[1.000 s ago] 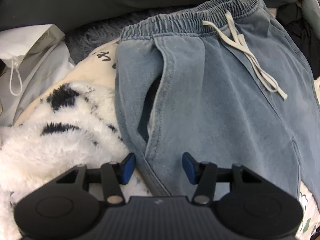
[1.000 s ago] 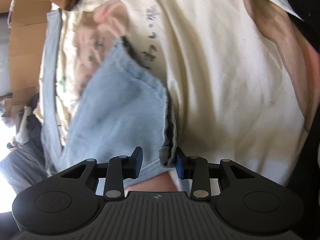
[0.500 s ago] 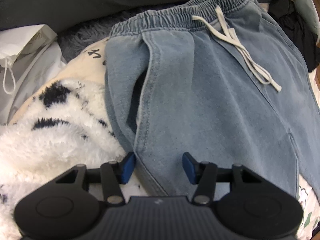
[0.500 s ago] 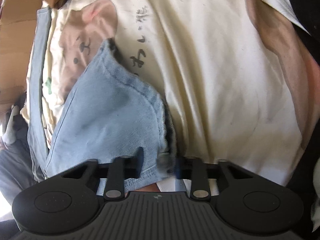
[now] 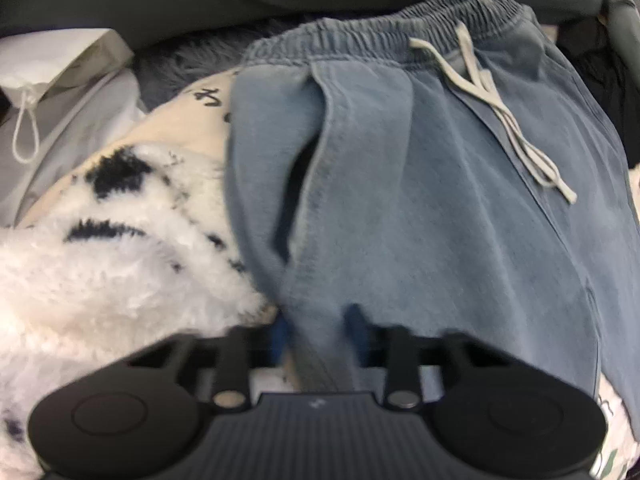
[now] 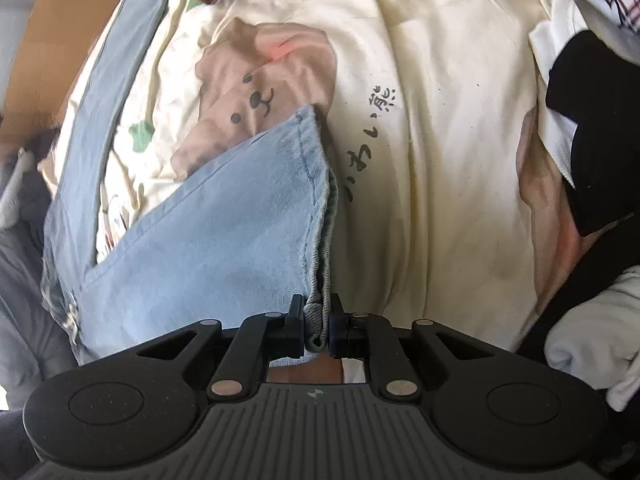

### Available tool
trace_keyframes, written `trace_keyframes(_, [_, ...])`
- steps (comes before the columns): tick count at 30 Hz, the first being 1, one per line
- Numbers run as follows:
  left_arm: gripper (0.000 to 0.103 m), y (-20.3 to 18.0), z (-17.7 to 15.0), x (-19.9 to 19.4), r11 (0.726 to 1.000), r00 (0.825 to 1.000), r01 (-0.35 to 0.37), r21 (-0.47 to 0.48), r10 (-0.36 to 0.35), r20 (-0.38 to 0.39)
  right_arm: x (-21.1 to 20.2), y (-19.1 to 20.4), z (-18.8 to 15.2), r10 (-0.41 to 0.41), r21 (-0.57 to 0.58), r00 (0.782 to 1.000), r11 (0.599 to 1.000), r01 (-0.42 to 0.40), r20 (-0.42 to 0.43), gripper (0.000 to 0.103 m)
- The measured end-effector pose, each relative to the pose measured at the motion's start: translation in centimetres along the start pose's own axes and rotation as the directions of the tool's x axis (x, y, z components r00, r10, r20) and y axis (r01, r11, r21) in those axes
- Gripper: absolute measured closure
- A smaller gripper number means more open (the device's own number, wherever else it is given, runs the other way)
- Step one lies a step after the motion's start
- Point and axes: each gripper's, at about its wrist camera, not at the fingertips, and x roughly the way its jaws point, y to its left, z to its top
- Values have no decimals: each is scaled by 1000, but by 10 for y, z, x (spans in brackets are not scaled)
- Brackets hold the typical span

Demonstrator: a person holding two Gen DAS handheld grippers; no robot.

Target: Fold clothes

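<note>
Light blue denim trousers (image 5: 440, 200) lie spread on the bed, elastic waistband and pale drawstring (image 5: 500, 112) at the far end. My left gripper (image 5: 317, 326) is at their left side seam below the pocket. Its jaws are closing, with a bunched ridge of denim pinched between the blue pads. In the right wrist view the trouser leg (image 6: 224, 232) hangs up from the sheet by its hem. My right gripper (image 6: 316, 326) is shut on that folded hem edge.
A fluffy white blanket (image 5: 100, 272) with black marks lies left of the trousers, a grey drawstring bag (image 5: 60, 92) behind it. The cream bear-print sheet (image 6: 440, 160) is underneath. Cardboard (image 6: 60, 40) stands at the far left, dark and white clothes (image 6: 600, 140) on the right.
The left jaws went from open astride the side seam to pinched on it. The right jaws shut on the hem and rose, lifting the leg off the sheet.
</note>
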Motion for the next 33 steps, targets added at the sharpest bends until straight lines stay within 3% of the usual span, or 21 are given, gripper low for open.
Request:
trace_keyframes(4, [92, -10, 2, -13, 996, 997, -74, 45, 73, 3, 4, 6, -2, -46, -14, 999, 999, 45, -23, 95])
trace_keyframes(8, [92, -14, 8, -26, 992, 995, -99, 76, 98, 11, 11, 4, -8, -80, -22, 995, 997, 79, -51, 95])
trace_keyframes(14, [92, -5, 15, -8, 986, 992, -120, 115, 122, -17, 28, -9, -23, -140, -16, 984, 990, 139, -113, 95])
trace_keyframes(19, [79, -3, 14, -1, 985, 990, -126, 119, 133, -54, 51, -31, -31, -171, 15, 974, 984, 175, -151, 92])
trace_keyframes(22, [71, 1, 20, -20, 991, 994, -105, 88, 107, -26, 49, -29, -30, -225, -18, 964, 974, 224, -140, 81])
trace_keyframes(26, [67, 3, 31, -41, 990, 993, -116, 75, 113, 38, 38, -25, -21, -249, -49, 963, 968, 245, -105, 77])
trace_keyframes(29, [71, 6, 42, -50, 991, 989, -122, 51, 117, 88, 27, -22, -7, -251, -55, 966, 967, 248, -57, 75])
trace_keyframes(31, [82, 7, 49, -54, 993, 987, -114, 38, 109, 119, 21, -20, 1, -247, -61, 969, 968, 245, -19, 75])
trace_keyframes(33, [82, 4, 56, -56, 994, 984, -106, 35, 100, 145, 17, -15, 6, -231, -78, 973, 970, 231, 15, 71])
